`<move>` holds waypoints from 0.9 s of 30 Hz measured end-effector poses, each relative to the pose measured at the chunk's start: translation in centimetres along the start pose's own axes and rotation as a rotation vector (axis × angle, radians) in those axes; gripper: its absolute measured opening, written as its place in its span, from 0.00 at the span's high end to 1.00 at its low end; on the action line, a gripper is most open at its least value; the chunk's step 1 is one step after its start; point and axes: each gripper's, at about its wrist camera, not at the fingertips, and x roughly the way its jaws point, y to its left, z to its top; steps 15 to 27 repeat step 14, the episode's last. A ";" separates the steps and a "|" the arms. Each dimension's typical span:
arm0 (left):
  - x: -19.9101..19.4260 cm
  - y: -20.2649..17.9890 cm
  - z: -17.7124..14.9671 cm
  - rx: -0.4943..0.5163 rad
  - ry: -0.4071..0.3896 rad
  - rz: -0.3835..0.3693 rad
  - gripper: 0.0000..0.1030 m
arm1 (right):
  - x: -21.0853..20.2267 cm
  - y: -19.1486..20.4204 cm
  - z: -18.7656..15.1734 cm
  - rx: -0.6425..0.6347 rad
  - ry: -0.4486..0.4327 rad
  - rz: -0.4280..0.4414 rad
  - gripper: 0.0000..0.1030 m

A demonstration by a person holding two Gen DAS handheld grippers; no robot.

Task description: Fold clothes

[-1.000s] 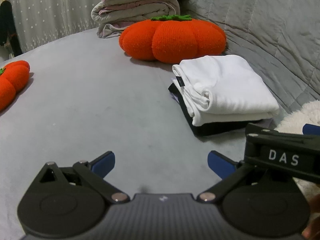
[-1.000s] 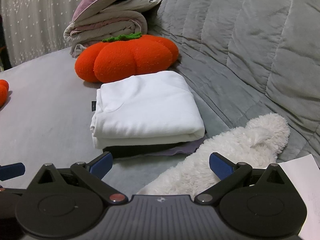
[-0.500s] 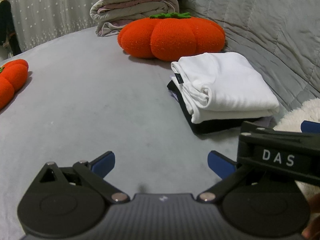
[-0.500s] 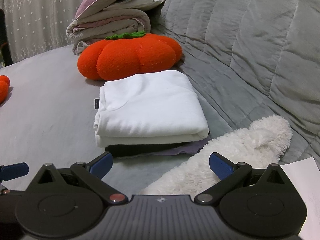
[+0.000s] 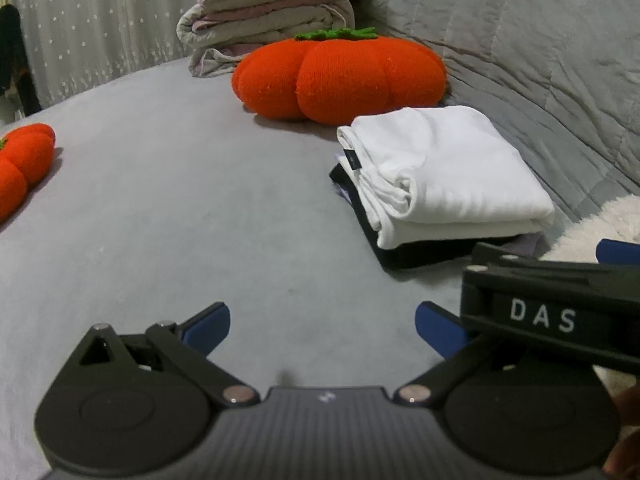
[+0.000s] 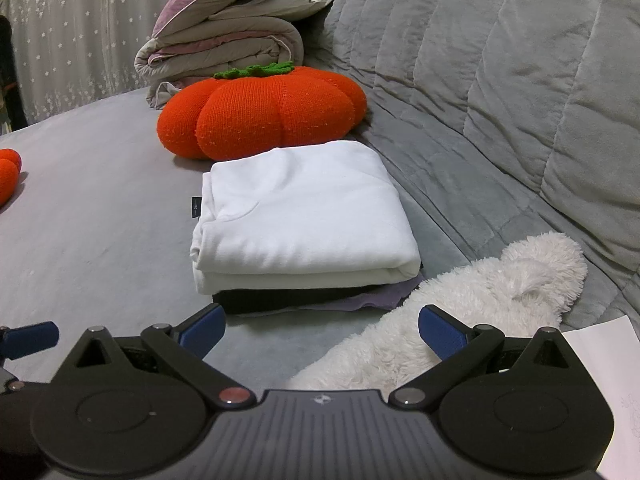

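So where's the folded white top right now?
The folded white top lies on a dark garment, between the orange pumpkin cushion and a fluffy white toy.

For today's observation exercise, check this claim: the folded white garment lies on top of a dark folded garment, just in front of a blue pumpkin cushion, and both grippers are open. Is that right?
One detail is wrong: the pumpkin cushion is orange, not blue, as the right wrist view shows. The folded white garment does lie on the dark folded garment, and the left gripper and right gripper are open.

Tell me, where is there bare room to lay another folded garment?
Free: the grey sheet between the small orange cushion and the folded stack. Crowded: right side, where stack, big pumpkin cushion and fluffy white toy sit close.
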 end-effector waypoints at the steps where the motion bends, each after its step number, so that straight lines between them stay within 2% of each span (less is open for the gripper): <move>1: 0.0 0.0 0.0 0.000 0.001 0.000 0.00 | 0.0 0.0 0.0 0.000 0.000 0.001 0.00; 27: 0.0 -0.1 -0.1 0.005 0.004 -0.002 0.00 | 0.0 0.1 -0.1 0.000 0.000 0.001 0.00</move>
